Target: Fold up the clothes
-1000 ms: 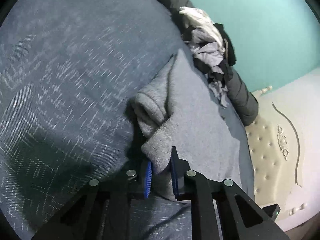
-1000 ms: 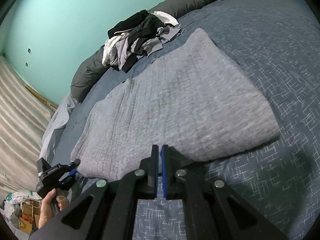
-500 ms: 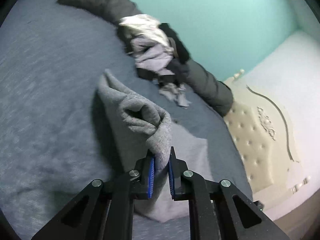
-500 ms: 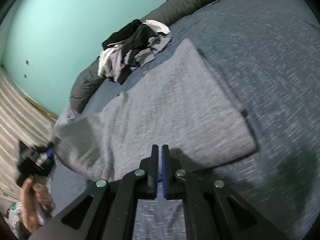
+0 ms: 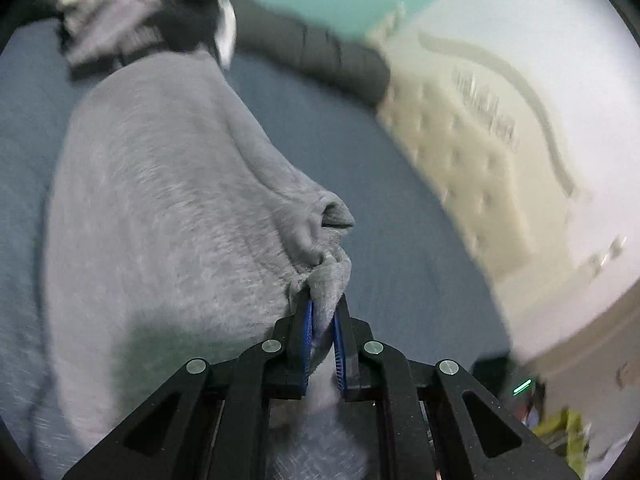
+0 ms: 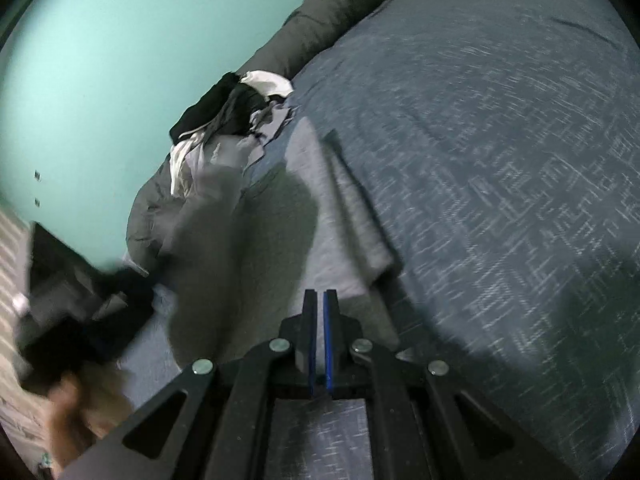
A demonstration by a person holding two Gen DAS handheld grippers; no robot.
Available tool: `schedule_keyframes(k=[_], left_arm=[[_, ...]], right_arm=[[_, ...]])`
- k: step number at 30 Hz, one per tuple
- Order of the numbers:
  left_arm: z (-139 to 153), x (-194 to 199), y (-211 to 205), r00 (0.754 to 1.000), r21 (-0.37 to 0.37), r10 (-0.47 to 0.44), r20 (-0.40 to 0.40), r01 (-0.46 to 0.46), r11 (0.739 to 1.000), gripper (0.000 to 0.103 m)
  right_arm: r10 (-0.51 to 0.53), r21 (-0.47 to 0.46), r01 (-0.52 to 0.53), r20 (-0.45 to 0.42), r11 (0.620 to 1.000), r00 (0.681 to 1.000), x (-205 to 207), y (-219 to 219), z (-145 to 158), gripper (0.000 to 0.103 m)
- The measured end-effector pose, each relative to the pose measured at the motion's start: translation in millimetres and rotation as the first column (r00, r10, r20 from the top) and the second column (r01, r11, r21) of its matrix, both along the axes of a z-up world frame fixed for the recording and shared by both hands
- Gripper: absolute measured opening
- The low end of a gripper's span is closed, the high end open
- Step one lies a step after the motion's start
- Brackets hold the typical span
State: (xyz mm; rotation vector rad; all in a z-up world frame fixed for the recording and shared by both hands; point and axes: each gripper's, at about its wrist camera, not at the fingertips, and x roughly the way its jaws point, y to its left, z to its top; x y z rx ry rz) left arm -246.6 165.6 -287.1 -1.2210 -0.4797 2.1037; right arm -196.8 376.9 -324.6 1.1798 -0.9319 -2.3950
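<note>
The near-left edge of the grey garment [image 5: 168, 208], clamped in the left gripper [image 5: 322, 320], has been lifted off the blue bedspread [image 6: 500, 160] and carried rightward; the fold is judged half made. The right gripper [image 6: 320, 320] is closed, empty.

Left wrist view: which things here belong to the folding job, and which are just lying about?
In the job:
- light grey knit garment, a bunched edge pinched in the left gripper
- blue patterned bedspread it lies on

Lying about:
- black, white and grey clothes heap
- dark grey quilted bolster
- cream tufted headboard
</note>
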Motion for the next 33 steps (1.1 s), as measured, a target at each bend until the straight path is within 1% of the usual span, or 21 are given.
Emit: schedule_keyframes(k=[2, 4, 5, 6, 8, 10, 12, 15, 17, 18, 19, 20, 21, 22, 25, 28, 33], left_arm=[[-15, 2, 11, 0.999, -0.036, -0.028, 0.031, 0.029, 0.999, 0.01], [-15, 5, 11, 0.999, -0.039, -0.044, 0.032, 0.045, 0.998, 0.014], [-12, 7, 6, 0.999, -0.039, -0.046, 0.024, 0.047, 0.998, 0.02], [-6, 9, -1, 0.999, -0.039, -0.043, 0.011, 0.043, 0.998, 0.032], [6, 12, -17, 0.999, -0.042, -0.035, -0.017, 0.034, 0.999, 0.039], [16, 15, -35, 0.999, -0.053, -0.014, -0.045, 0.011, 0.999, 0.039], [20, 17, -56, 0.998, -0.073, 0.023, -0.057, -0.027, 0.997, 0.039], [10, 16, -87, 0.996, -0.115, 0.081, -0.041, -0.085, 0.99, 0.039], [2, 17, -99, 0.994, -0.141, 0.104, -0.036, -0.108, 0.984, 0.039], [-2, 19, -102, 0.994, -0.154, 0.107, -0.034, -0.111, 0.982, 0.039], [-8, 22, -103, 0.994, -0.166, 0.106, -0.031, -0.11, 0.98, 0.039], [-13, 25, -105, 0.994, -0.179, 0.104, -0.029, -0.108, 0.978, 0.039], [-19, 28, -105, 0.995, -0.193, 0.101, -0.025, -0.104, 0.976, 0.039], [-24, 29, -105, 0.995, -0.2, 0.097, -0.023, -0.099, 0.975, 0.039], [-34, 33, -103, 0.996, -0.199, 0.087, -0.026, -0.09, 0.976, 0.039], [-36, 32, -103, 0.996, -0.19, 0.088, -0.026, -0.091, 0.978, 0.039], [-35, 33, -107, 0.996, -0.18, 0.083, -0.024, -0.086, 0.98, 0.039]], right_arm=[[-0.001, -0.009, 0.001, -0.001, 1.0, 1.0, -1, 3, 0, 0.002], [0.0, -0.019, 0.0, -0.005, 1.0, 1.0, -1, 4, 1, 0.002], [0.0, -0.026, 0.0, -0.008, 1.0, 1.0, -2, 4, 1, 0.002], [0.001, -0.033, -0.001, -0.011, 0.999, 1.0, -2, 4, 2, 0.002], [0.0, -0.038, -0.001, -0.018, 0.999, 1.0, -2, 4, 4, 0.004], [-0.002, -0.046, 0.001, -0.022, 0.999, 1.0, -2, 5, 6, 0.004], [-0.003, -0.06, 0.001, -0.033, 0.998, 0.999, -1, 6, 7, 0.004], [0.002, -0.104, -0.007, -0.045, 0.995, 0.999, -2, 6, 10, 0.005], [0.019, -0.116, -0.026, -0.056, 0.993, 0.998, -4, 3, 12, 0.009], [0.029, -0.119, -0.035, -0.057, 0.992, 0.998, -5, 0, 14, 0.019], [0.034, -0.124, -0.041, -0.057, 0.991, 0.998, -5, -2, 14, 0.036], [0.04, -0.134, -0.048, -0.059, 0.99, 0.997, -6, -4, 15, 0.043], [0.047, -0.145, -0.055, -0.061, 0.988, 0.997, -7, -6, 16, 0.047], [0.055, -0.15, -0.063, -0.061, 0.987, 0.997, -8, -8, 17, 0.047], [0.078, -0.119, -0.083, -0.051, 0.989, 0.996, -14, -18, 21, 0.05], [0.078, -0.073, -0.08, -0.02, 0.994, 0.997, -24, -26, 22, 0.053], [0.133, 0.068, -0.137, 0.06, 0.988, 0.989, -47, -46, 18, 0.053]])
